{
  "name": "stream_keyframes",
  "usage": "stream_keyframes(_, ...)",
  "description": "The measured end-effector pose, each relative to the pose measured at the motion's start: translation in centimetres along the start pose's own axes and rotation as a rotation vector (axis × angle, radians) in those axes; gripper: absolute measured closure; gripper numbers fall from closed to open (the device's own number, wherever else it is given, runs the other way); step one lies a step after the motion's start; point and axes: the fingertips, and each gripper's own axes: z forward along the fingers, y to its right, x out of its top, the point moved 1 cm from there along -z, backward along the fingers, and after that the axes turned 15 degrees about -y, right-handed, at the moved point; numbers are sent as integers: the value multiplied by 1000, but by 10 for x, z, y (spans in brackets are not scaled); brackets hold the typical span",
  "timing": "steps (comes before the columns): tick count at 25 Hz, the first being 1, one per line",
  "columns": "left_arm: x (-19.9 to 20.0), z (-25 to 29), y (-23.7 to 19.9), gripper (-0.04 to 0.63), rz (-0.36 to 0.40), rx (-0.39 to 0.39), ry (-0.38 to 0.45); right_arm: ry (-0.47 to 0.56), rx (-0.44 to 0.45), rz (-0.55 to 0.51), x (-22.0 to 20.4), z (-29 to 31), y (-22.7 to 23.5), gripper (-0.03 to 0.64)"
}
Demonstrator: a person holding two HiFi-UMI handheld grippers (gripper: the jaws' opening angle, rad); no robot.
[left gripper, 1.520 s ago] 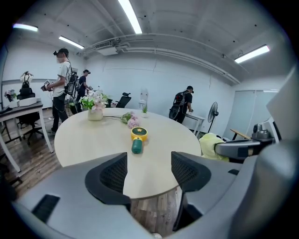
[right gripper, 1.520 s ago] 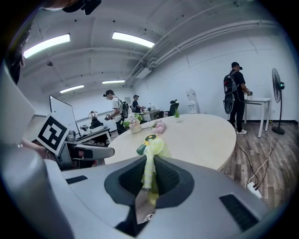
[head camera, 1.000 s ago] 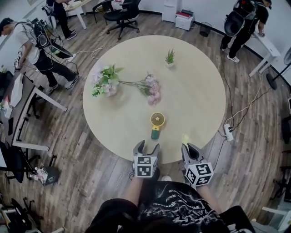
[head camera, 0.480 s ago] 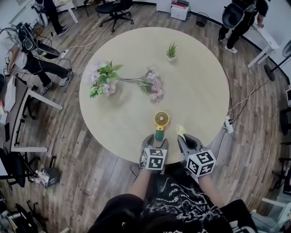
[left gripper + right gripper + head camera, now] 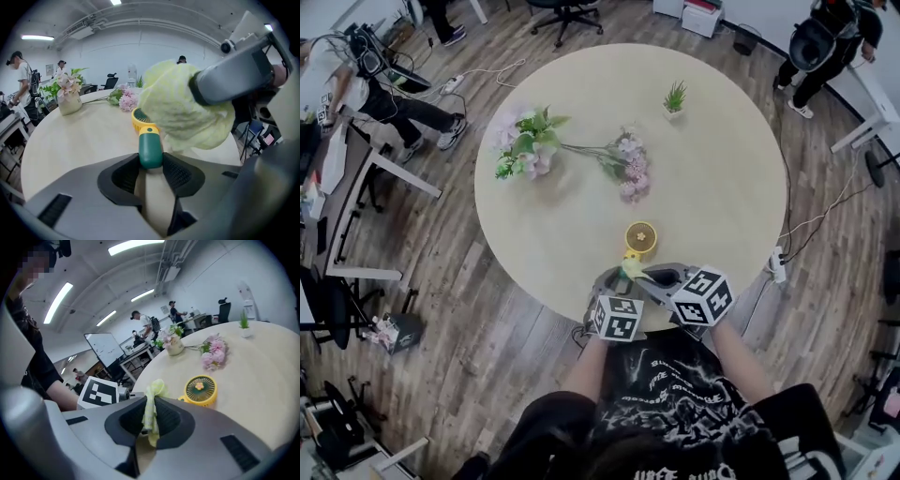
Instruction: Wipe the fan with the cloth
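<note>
A small fan, yellow head (image 5: 640,236) and green handle (image 5: 150,149), lies flat on the round table (image 5: 722,187) near its front edge. My left gripper (image 5: 619,276) reaches in from that edge. Its jaws are closing, and both pads touch the sides of the handle's end (image 5: 151,161). My right gripper (image 5: 649,273) points left across the handle and is shut on a yellow-green cloth (image 5: 151,404). The bunched cloth (image 5: 180,110) hangs just above and to the right of the fan, hiding part of its head. In the right gripper view the fan (image 5: 200,390) lies just beyond the cloth.
A bunch of flowers with green leaves (image 5: 530,155) and pink blooms (image 5: 630,173) lies across the table's middle. A small potted plant (image 5: 675,97) stands at the far side. A power strip (image 5: 778,265) lies on the floor at right. People and desks stand around the room.
My left gripper moved forward to the fan's handle and its jaws narrowed around it. My right gripper swung left, carrying the cloth over to the fan.
</note>
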Motion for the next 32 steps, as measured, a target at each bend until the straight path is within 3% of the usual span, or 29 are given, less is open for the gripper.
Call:
stream_keyframes(3,0,-1,1,417,-7,-7,1,-120,63,-68,2,25,-5,574)
stream_keyframes(8,0,-4,2,417,-11,-14,-2,-307,68,-85,-10,60,3,574)
stream_keyframes(14,2,-2,0,419,-25,-30,-12,-252,-16,-153,0,69,18,575)
stream_keyframes(18,3,0,0,419,-20,-21,-20,-180,-87,-136,15,67,36,575)
stream_keyframes(26,6,1,-3,420,-15,-5,-43,-256,-118,-225,29,73,47,575)
stream_keyframes(29,10,4,-6,420,8,1,-55,-263,-82,-210,33,71,54,575)
stream_keyframes(32,10,4,-7,420,53,3,-69,-415,29,-200,31,76,51,575)
